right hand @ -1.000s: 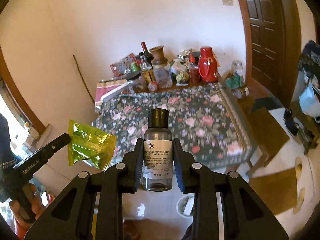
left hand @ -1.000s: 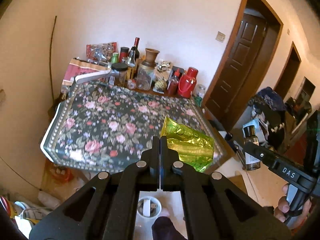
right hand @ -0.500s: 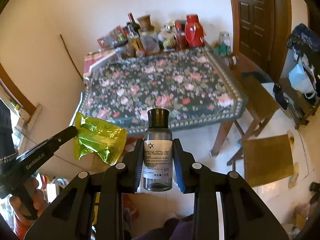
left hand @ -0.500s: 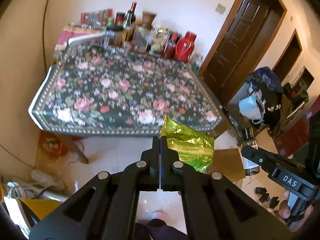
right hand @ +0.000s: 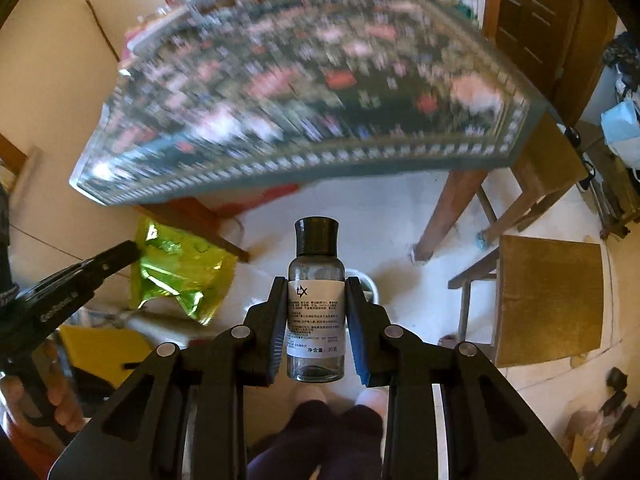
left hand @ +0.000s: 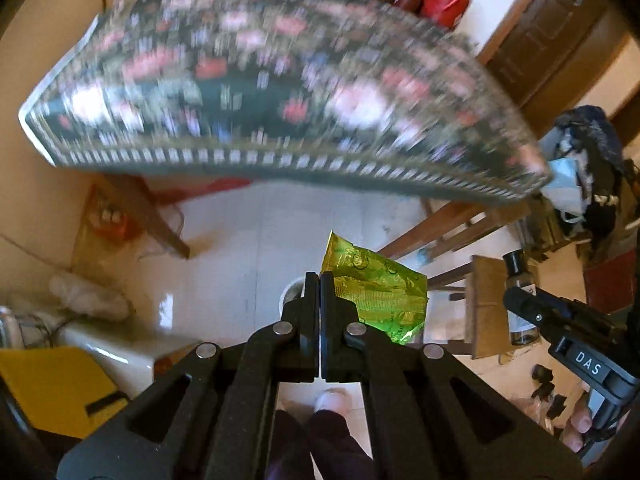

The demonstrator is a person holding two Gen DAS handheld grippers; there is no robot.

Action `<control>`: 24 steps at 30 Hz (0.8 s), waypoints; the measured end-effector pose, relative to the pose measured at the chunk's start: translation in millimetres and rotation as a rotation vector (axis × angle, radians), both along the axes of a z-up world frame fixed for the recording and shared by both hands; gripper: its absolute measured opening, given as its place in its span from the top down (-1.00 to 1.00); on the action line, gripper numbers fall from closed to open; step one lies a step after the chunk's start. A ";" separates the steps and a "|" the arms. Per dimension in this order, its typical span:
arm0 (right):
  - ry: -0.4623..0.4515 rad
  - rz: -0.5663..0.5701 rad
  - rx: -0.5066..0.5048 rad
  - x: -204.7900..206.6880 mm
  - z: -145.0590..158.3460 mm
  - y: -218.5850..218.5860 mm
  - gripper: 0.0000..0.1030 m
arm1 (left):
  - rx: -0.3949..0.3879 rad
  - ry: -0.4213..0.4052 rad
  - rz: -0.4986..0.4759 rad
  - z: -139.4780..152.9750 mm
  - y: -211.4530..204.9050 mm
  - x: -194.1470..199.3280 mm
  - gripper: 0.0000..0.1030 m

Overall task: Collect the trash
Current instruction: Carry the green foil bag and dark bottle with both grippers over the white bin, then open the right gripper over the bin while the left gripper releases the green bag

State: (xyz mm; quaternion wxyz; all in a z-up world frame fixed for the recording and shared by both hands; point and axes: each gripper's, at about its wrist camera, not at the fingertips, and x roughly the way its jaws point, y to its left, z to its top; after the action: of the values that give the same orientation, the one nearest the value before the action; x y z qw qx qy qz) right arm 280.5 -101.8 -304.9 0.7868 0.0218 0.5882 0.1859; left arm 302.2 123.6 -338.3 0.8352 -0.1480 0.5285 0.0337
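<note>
Above the white floor (left hand: 248, 248), our left gripper (left hand: 320, 280) pinches a crinkled green foil wrapper (left hand: 380, 292), jaws pressed together on its edge. Beyond the wrapper we see the table (left hand: 280, 80), blurred under a floral cloth. To the wrapper's right, our right gripper (left hand: 524, 300) carries a small clear bottle (left hand: 520, 300) near a wooden stool (left hand: 486, 304).

A home: floral-clothed table (left hand: 280, 80), wooden chair (right hand: 548, 296), panelled door (right hand: 532, 20).

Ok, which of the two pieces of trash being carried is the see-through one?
The small bottle with the black cap, upright in the right hand-held gripper. The left hand-held gripper pinches an opaque, shiny green wrapper.
</note>
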 end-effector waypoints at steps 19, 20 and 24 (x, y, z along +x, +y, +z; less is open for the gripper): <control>0.198 0.047 -0.029 38.5 -236.2 22.2 0.02 | -0.004 0.185 0.079 -261.4 1.7 40.7 1.00; 0.206 0.042 -0.039 38.8 -241.9 19.3 0.02 | -0.013 0.194 0.078 -268.5 -0.8 41.7 1.00; 0.220 0.025 -0.058 41.6 -249.9 4.3 0.02 | -0.056 0.224 0.062 -299.7 -14.7 53.5 1.00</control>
State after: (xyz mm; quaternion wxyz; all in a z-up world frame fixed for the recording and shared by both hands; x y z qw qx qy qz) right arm 322.0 -97.5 -554.8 0.7153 0.0121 0.6763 0.1753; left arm 355.7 108.9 -638.0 0.7649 -0.1829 0.6146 0.0608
